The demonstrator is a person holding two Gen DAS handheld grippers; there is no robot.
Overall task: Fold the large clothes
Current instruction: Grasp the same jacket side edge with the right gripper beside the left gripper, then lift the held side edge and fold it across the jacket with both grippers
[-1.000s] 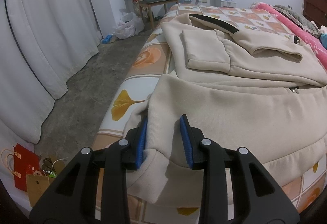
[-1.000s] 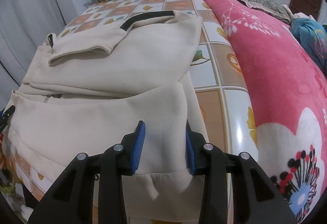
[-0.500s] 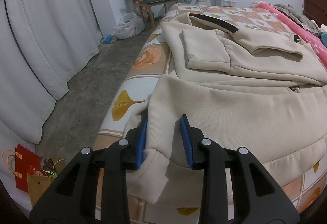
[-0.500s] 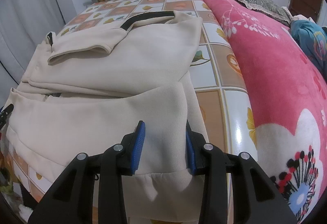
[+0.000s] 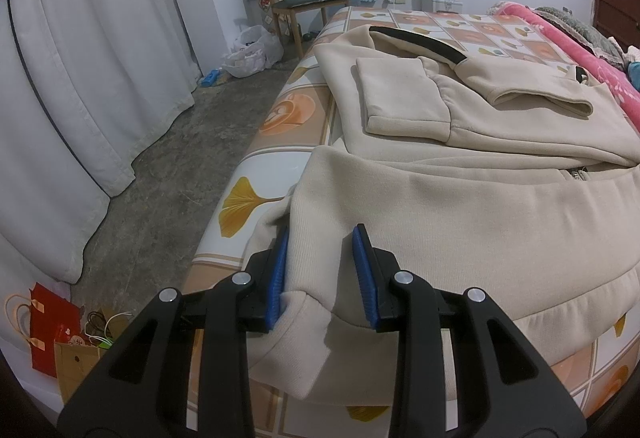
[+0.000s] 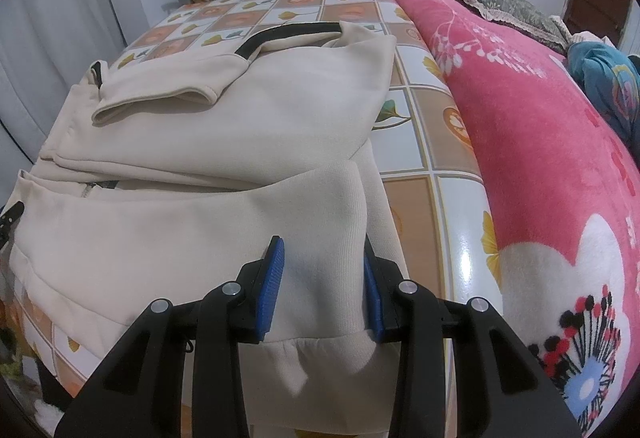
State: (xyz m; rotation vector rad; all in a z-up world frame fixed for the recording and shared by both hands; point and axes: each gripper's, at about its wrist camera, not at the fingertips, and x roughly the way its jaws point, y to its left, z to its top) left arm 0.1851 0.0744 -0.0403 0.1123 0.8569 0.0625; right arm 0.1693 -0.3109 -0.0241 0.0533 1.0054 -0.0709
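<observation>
A large cream hooded jacket (image 5: 460,158) lies on the bed, sleeves folded over its front; it also shows in the right wrist view (image 6: 224,158). Its bottom hem is lifted and partly folded toward the middle. My left gripper (image 5: 322,262) is shut on the hem's left corner, a thick bunch of fabric between the blue pads. My right gripper (image 6: 322,278) is shut on the hem's right corner in the same way. A black trim (image 5: 416,40) marks the hood at the far end.
The bed has a tiled ginkgo-pattern sheet (image 5: 288,114). A pink floral blanket (image 6: 540,142) lies along the right side. White curtains (image 5: 80,58), a concrete floor, a wooden chair (image 5: 304,2) and paper bags (image 5: 52,334) are to the left.
Both grippers keep their hold on the hem. The views have shifted very slightly; the jacket has hardly moved.
</observation>
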